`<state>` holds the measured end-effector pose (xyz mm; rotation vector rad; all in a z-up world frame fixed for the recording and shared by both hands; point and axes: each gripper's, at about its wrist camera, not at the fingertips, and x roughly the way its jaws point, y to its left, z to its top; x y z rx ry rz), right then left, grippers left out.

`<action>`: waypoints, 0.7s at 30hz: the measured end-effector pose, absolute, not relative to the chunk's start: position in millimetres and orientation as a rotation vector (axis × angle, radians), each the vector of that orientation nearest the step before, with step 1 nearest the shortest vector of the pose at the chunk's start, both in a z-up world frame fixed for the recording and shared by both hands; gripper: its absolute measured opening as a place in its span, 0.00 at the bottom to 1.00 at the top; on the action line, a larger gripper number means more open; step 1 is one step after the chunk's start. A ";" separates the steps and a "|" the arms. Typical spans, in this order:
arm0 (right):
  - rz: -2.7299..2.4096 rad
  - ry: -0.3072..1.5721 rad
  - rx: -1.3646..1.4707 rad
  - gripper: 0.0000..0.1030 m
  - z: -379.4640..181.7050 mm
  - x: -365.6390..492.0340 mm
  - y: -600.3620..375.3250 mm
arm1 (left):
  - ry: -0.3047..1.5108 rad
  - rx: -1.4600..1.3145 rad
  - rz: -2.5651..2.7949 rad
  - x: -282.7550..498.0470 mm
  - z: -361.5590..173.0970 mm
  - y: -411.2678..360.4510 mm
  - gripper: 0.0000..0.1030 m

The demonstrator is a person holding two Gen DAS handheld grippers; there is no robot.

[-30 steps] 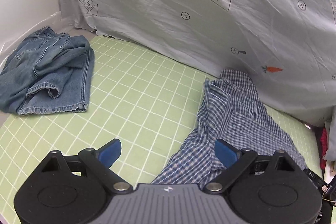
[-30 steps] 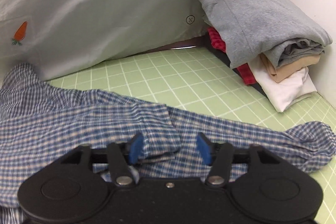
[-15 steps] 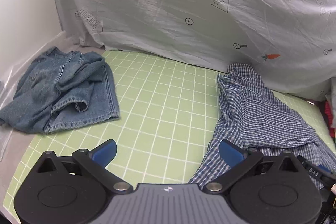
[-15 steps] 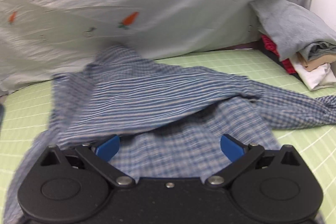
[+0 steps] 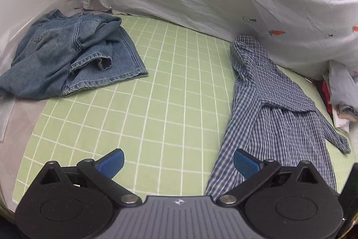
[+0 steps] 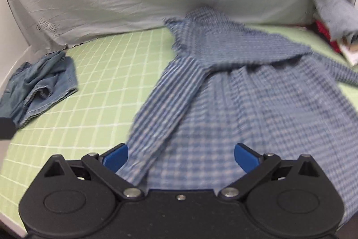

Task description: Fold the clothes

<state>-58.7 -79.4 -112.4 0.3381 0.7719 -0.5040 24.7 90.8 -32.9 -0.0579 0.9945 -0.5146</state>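
Both wide open, holding nothing: left gripper (image 5: 179,162) lower centre over green mat (image 5: 170,104), right gripper (image 6: 181,158) above checked shirt (image 6: 257,91); jeans (image 5: 67,59) upper left.

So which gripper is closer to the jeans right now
Left. The left gripper hangs over bare green mat, with the jeans ahead to its left. The right gripper is over the checked shirt, the jeans far off across the mat.
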 end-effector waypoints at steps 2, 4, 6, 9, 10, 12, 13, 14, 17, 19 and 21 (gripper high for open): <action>-0.486 0.773 0.386 0.92 -117.6 -55.9 -66.9 | 1.003 -0.042 -0.535 23.2 -34.3 100.6 0.99; -0.473 0.793 0.422 0.81 -125.9 -52.0 -58.7 | 1.010 -0.025 -0.548 22.0 -35.4 109.1 0.99; -0.459 0.816 0.456 0.63 -134.5 -47.9 -51.0 | 1.014 -0.006 -0.546 21.6 -35.8 114.4 0.99; -0.452 0.848 0.500 0.52 -144.7 -47.3 -46.2 | 1.018 0.004 -0.544 21.9 -36.2 122.7 0.99; -0.447 0.853 0.517 0.44 -147.5 -48.2 -45.4 | 1.020 0.006 -0.543 22.0 -36.4 125.4 0.99; -0.417 0.860 0.545 0.37 -151.7 -49.8 -44.4 | 1.028 0.012 -0.532 23.1 -37.5 128.7 0.99; -0.395 0.859 0.551 0.27 -152.9 -51.0 -43.3 | 1.033 0.016 -0.525 23.7 -38.2 130.0 0.99; -0.372 0.857 0.553 0.21 -153.4 -52.0 -42.5 | 1.040 0.019 -0.518 24.4 -39.2 130.9 0.99; -0.328 0.846 0.550 0.09 -150.0 -58.0 -45.5 | 1.060 0.019 -0.502 25.4 -41.9 128.5 0.99; -0.311 0.828 0.553 0.06 -141.9 -66.0 -52.3 | 1.067 0.017 -0.500 24.3 -42.4 124.2 0.99; -0.300 0.809 0.553 0.06 -131.9 -75.6 -60.6 | 1.072 0.020 -0.505 22.3 -43.1 116.9 0.99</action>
